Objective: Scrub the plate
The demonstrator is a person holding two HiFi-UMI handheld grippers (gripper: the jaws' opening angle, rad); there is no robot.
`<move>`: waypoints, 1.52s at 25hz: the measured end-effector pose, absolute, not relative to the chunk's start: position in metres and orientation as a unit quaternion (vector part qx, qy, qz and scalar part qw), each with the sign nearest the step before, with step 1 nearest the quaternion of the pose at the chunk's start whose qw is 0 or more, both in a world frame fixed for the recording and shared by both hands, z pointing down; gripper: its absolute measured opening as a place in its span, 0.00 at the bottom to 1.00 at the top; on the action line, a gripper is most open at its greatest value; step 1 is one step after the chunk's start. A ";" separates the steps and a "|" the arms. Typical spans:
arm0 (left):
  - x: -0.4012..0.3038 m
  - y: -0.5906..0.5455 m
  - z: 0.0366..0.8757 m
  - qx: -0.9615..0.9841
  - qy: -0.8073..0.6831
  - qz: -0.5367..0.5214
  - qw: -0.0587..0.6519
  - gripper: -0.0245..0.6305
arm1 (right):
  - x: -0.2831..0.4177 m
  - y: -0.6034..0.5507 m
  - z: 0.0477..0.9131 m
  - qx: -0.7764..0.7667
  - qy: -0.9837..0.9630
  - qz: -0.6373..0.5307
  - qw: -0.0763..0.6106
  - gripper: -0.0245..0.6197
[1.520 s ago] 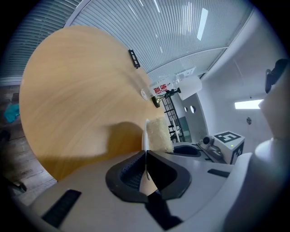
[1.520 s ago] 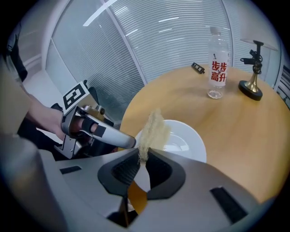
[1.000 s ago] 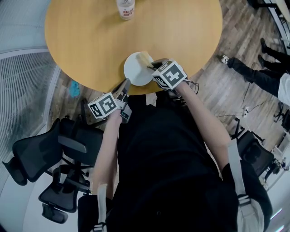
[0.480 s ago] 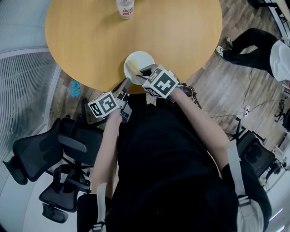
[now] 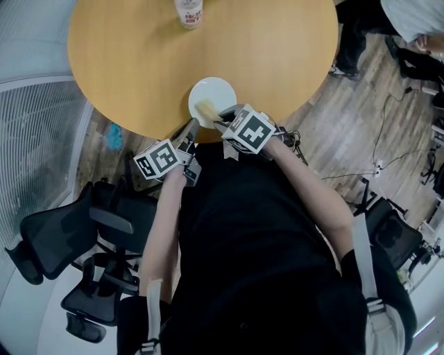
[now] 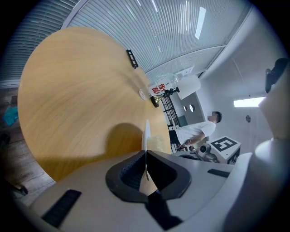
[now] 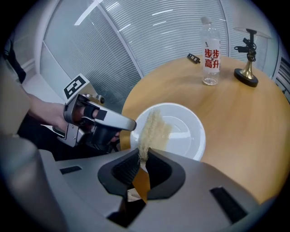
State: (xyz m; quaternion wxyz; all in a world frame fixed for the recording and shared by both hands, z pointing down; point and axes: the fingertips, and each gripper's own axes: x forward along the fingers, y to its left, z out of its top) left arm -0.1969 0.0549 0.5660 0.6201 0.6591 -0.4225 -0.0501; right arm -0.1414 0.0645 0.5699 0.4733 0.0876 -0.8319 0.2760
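Observation:
A white plate (image 5: 219, 91) lies at the near edge of the round wooden table (image 5: 132, 62). My left gripper (image 5: 190, 132) is shut on the plate's near-left rim; in the left gripper view the plate (image 6: 146, 133) shows edge-on between the pads. My right gripper (image 5: 220, 118) is shut on a yellow scrub sponge (image 5: 207, 109), which rests on the plate's near-left part. In the right gripper view the sponge (image 7: 152, 129) stands out from the jaws over the plate (image 7: 183, 131), with the left gripper (image 7: 129, 124) at the rim beside it.
A clear water bottle (image 5: 189, 12) stands at the table's far side, next to a small brass-footed stand (image 7: 247, 68) and a black clip (image 7: 194, 58). Black office chairs (image 5: 83, 236) stand at my left. A person (image 5: 409, 28) is at the top right, on the wooden floor.
My right gripper has drawn the sponge from the plate's far right to its near left. The left gripper has kept still on the rim. The person in the background has walked upward.

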 end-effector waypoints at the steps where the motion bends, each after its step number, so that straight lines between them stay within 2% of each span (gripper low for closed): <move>1: -0.197 0.055 0.566 0.659 -0.423 -0.050 0.621 0.07 | -0.136 0.062 0.573 0.092 -0.829 0.276 0.478 0.11; 14: -0.201 0.055 0.567 0.656 -0.425 -0.049 0.621 0.07 | -0.080 0.014 0.591 0.177 -0.792 0.292 0.505 0.11; 28: -0.201 0.055 0.569 0.645 -0.427 -0.061 0.631 0.07 | -0.131 0.089 0.570 0.057 -0.821 0.273 0.498 0.11; 38: -0.204 0.056 0.571 0.637 -0.430 -0.067 0.636 0.07 | -0.111 0.100 0.574 0.049 -0.812 0.269 0.516 0.11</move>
